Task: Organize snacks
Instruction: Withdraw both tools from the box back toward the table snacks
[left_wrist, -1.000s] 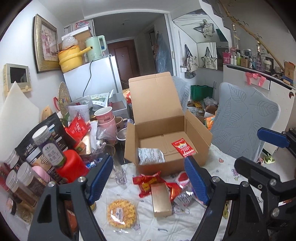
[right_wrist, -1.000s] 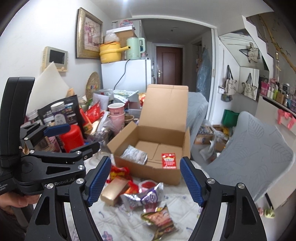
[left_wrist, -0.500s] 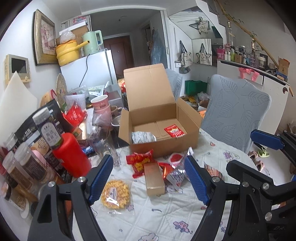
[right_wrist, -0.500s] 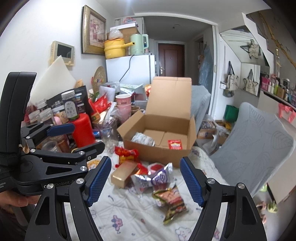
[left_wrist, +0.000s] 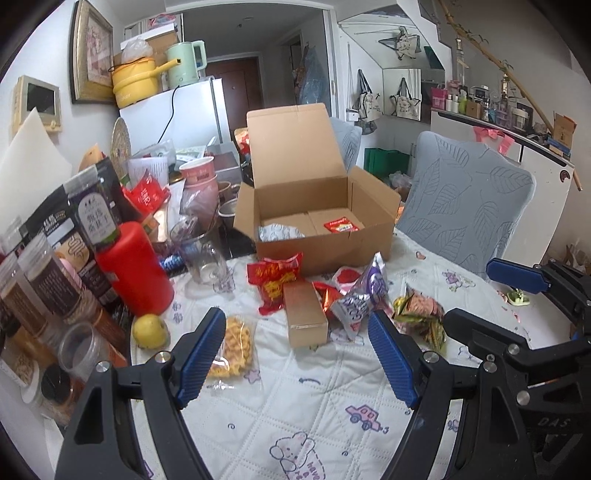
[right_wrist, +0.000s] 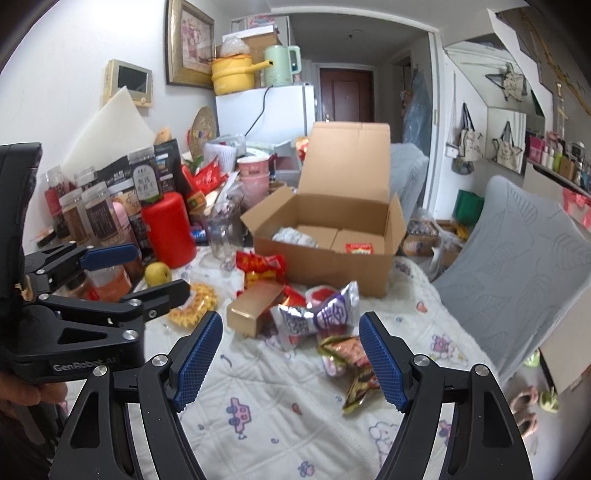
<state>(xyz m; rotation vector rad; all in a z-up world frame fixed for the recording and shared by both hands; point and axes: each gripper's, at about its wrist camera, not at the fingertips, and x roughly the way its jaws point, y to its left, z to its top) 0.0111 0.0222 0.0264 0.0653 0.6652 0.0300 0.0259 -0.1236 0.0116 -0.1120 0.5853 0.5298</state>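
Both pairs of jaws stand wide with nothing between the pads. The left gripper (left_wrist: 297, 354) hangs over the quilted tablecloth (left_wrist: 295, 406), and the gold box (left_wrist: 304, 314) lies just beyond its opening, its long axis running near to far, almost in line with the gripper, so the jaws could straddle its narrow sides without turning. The yellow snack bag (left_wrist: 236, 347) lies beside the left pad. The right gripper (right_wrist: 290, 356) faces the purple-and-silver packet (right_wrist: 317, 317) straight ahead, with the crumpled green-and-red packet (right_wrist: 351, 365) against its right pad; that hand looks nearer to both. Beyond the pile, the open cardboard box (right_wrist: 325, 258) stands with its lid flap upright at the far side and two packets already inside, so I judge the way in is over the low near wall. Left of the pile jars and a red canister (left_wrist: 133, 273) crowd close; the near cloth is bare.
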